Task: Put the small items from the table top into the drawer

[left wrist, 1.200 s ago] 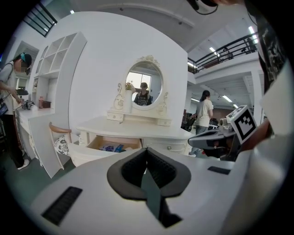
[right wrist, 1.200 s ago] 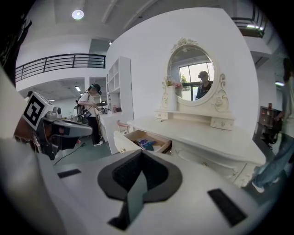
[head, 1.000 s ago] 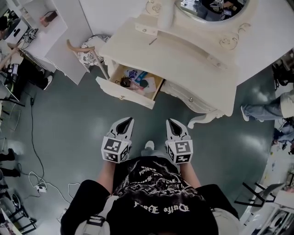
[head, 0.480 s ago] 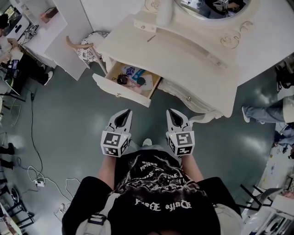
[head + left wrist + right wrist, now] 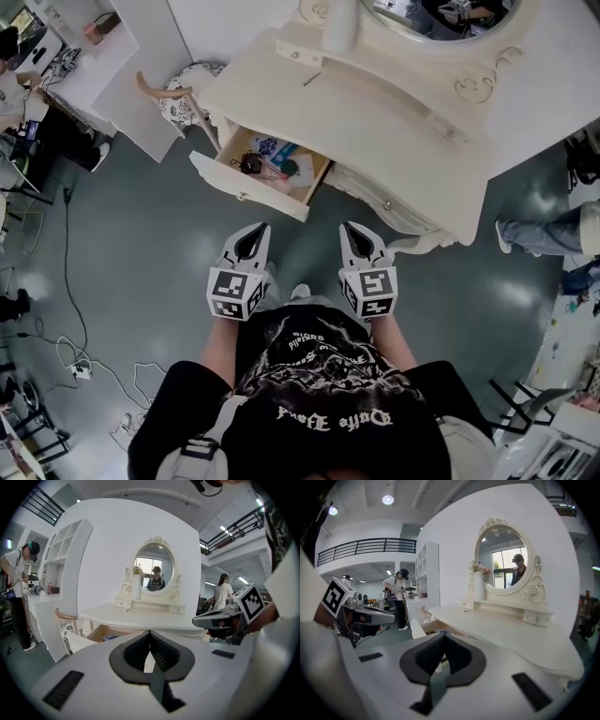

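Observation:
A cream dressing table [image 5: 403, 141] stands ahead of me. Its left drawer [image 5: 246, 186] is pulled out and holds several small items, one dark and round, others blue and pink. A thin dark stick [image 5: 311, 80] lies on the table top near a white vase [image 5: 339, 23]. My left gripper [image 5: 260, 229] and right gripper [image 5: 349, 229] hang side by side over the floor, short of the table, both shut with nothing in them. The drawer [image 5: 104, 632] shows just left of my left gripper [image 5: 150, 633]. Past my right gripper [image 5: 442, 635] I see the table top [image 5: 506, 630].
A chair with a patterned cushion [image 5: 183, 94] stands left of the drawer beside a white shelf unit [image 5: 127, 66]. Cables [image 5: 75, 366] trail on the floor at left. A person's legs [image 5: 544, 225] are at right; another person [image 5: 16, 597] stands by the shelves.
Both grippers have edged a little closer to the dressing table, mostly in the first half second. Their jaws stay shut and nothing was picked up.

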